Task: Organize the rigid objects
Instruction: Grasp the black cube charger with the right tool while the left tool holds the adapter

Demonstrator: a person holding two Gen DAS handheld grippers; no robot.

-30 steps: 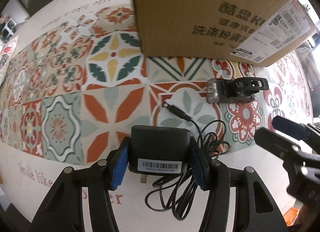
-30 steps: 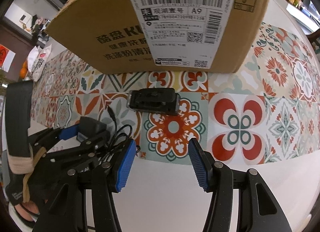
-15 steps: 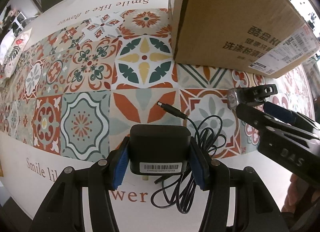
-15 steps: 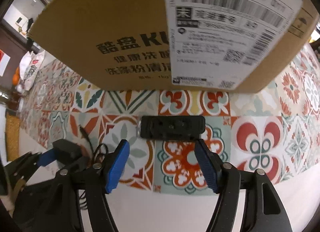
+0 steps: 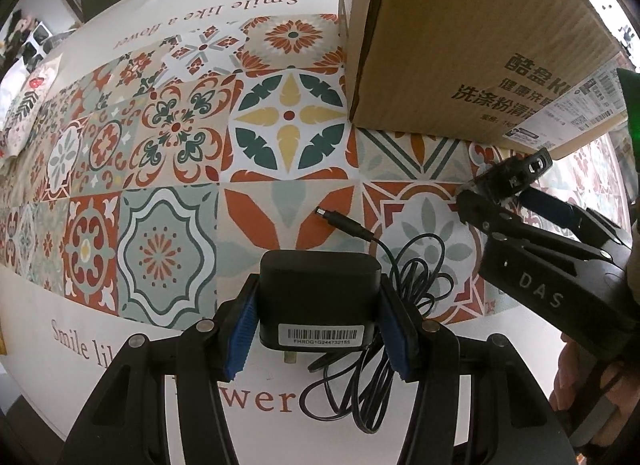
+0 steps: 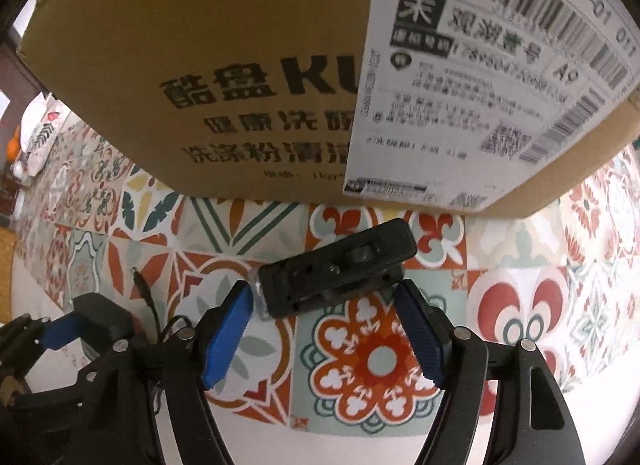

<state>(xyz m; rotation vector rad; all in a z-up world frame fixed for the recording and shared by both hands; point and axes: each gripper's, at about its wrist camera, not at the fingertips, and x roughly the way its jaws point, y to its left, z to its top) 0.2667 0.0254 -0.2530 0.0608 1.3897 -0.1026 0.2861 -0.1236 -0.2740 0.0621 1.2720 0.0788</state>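
Observation:
My left gripper (image 5: 318, 331) is shut on a black power adapter (image 5: 318, 297) with a barcode sticker; its thin black cable (image 5: 404, 285) lies coiled on the table to the right, plug tip pointing left. My right gripper (image 6: 326, 331) is open, its blue pads on either side of the near edge of a black rectangular device (image 6: 336, 269) that lies tilted on the patterned cloth just in front of the cardboard box (image 6: 260, 65). The device (image 5: 514, 177) and right gripper (image 5: 532, 221) also show at the right of the left wrist view.
The large cardboard box (image 5: 460, 45) with a shipping label stands close behind the device. A tiled patterned tablecloth (image 5: 160, 145) covers the table, with a white border near me. The left gripper and adapter (image 6: 100, 317) sit at the lower left of the right wrist view.
My right gripper has moved forward toward the box until its open pads flank the black device, which now lies tilted. My left gripper keeps holding the adapter and has shifted its view leftward.

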